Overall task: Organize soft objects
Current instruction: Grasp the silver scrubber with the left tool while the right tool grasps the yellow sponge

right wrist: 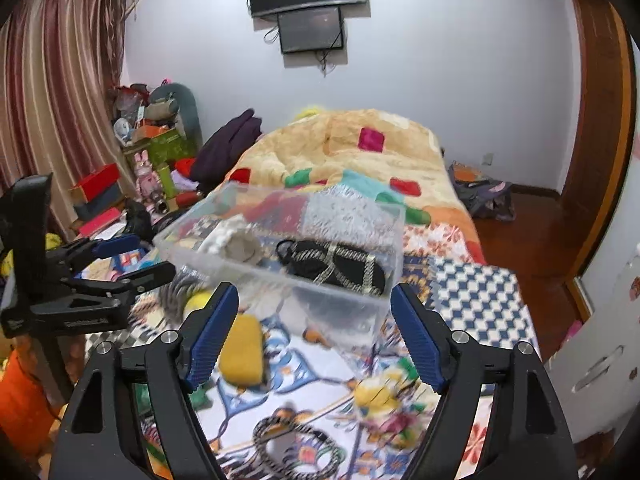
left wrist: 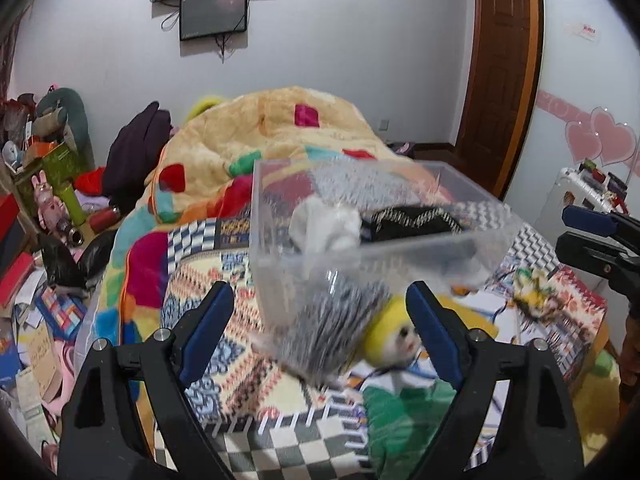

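A cluttered bedroom holds a quilt-covered bed (right wrist: 472, 280). Ahead of both tongs sits a clear plastic bin (left wrist: 304, 272) containing a black patterned pouch (right wrist: 336, 266). The left gripper (left wrist: 320, 312) is spread around a blurred striped cloth (left wrist: 328, 328); the right gripper (right wrist: 314, 320) is spread, holding nothing.

A clear plastic bin (right wrist: 280, 256), mid-frame on the bed, holds a white sock (right wrist: 236, 242) and a black patterned pouch (right wrist: 336, 266); a yellow-headed plush (left wrist: 394, 334) lies beside it.

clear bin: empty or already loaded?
Loaded, not full. The clear bin holds a white rolled piece and a black patterned piece; room remains.
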Demonstrator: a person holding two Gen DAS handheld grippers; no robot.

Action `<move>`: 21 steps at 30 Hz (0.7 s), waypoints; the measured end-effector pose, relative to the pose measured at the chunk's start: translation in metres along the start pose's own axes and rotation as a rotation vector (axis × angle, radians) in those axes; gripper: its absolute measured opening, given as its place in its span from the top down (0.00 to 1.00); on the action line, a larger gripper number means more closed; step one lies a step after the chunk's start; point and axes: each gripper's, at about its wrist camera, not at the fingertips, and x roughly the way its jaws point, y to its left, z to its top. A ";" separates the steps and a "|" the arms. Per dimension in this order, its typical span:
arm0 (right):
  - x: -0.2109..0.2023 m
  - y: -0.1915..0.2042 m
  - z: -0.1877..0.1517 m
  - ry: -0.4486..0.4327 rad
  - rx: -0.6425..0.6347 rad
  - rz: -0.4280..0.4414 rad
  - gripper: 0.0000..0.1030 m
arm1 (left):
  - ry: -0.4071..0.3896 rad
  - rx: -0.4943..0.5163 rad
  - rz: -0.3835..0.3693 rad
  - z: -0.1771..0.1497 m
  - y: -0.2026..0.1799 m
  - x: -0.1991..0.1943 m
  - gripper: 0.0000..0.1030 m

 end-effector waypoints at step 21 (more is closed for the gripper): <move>0.070 0.037 -0.046 0.240 -0.022 0.134 0.62 | 0.079 -0.100 0.010 -0.026 0.009 0.023 0.44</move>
